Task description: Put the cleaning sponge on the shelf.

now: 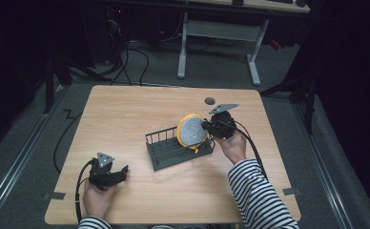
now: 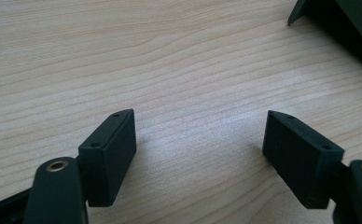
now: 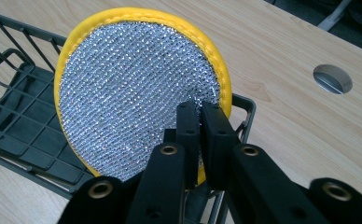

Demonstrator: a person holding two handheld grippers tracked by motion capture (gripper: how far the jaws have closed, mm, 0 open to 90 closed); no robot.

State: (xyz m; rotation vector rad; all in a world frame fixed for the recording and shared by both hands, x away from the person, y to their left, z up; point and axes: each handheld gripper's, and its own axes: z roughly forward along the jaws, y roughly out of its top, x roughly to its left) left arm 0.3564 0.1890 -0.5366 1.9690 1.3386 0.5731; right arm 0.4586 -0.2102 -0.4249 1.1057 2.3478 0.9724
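Fingers (image 3: 188,126) of right gripper (image 3: 200,122) pinch scouring pad's (image 3: 137,88) edge over rack (image 3: 20,135).

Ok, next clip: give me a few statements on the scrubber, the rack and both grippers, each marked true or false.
1. The right gripper is shut on the edge of the round scrubber pad. True.
2. The scrubber pad has a red rim. False: its rim is yellow around a silver mesh face.
3. The left gripper stands open over bare table, with nothing between its jaws. True.
4. The pad lies flat on the table beside the wire rack. False: it is held on edge at the rack's right end.
5. The left gripper grips the rack. False: it sits apart from the rack, near the table's front left.
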